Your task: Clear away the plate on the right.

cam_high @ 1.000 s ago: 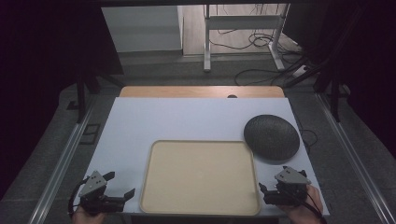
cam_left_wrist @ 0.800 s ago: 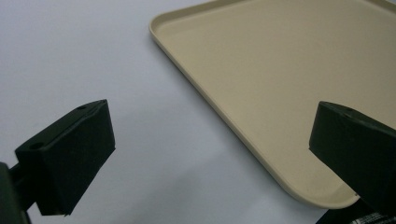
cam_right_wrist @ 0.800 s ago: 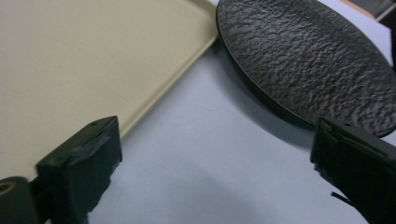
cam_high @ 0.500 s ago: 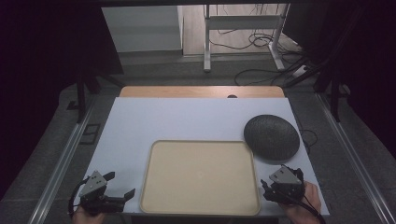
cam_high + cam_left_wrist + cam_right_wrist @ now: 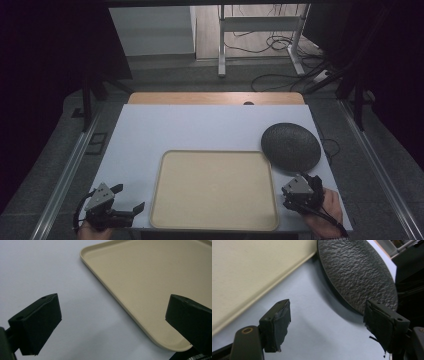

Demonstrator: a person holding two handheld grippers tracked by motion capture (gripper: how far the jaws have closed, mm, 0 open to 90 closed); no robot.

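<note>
A beige rectangular tray [image 5: 215,190] lies empty at the table's near middle. A dark, rough-textured round plate [image 5: 291,146] sits just past the tray's far right corner. My left gripper [image 5: 129,198] rests open at the near left, jaws toward the tray's rim [image 5: 120,302], with nothing between them [image 5: 115,302]. My right gripper [image 5: 296,184] is at the near right, just short of the plate [image 5: 359,272]. Its jaws [image 5: 327,306] have just been closing but stand apart over bare white table, with the plate's near edge right in front of the right jaw.
A white sheet [image 5: 200,130] covers the table, with a wooden strip [image 5: 215,98] along its far edge. Metal rails run down both sides. Beyond the table are a stand's legs [image 5: 222,45] and loose cables [image 5: 280,45] on the floor.
The right gripper has shifted slightly and turned more toward the plate. The left gripper, tray and plate have stayed put.
</note>
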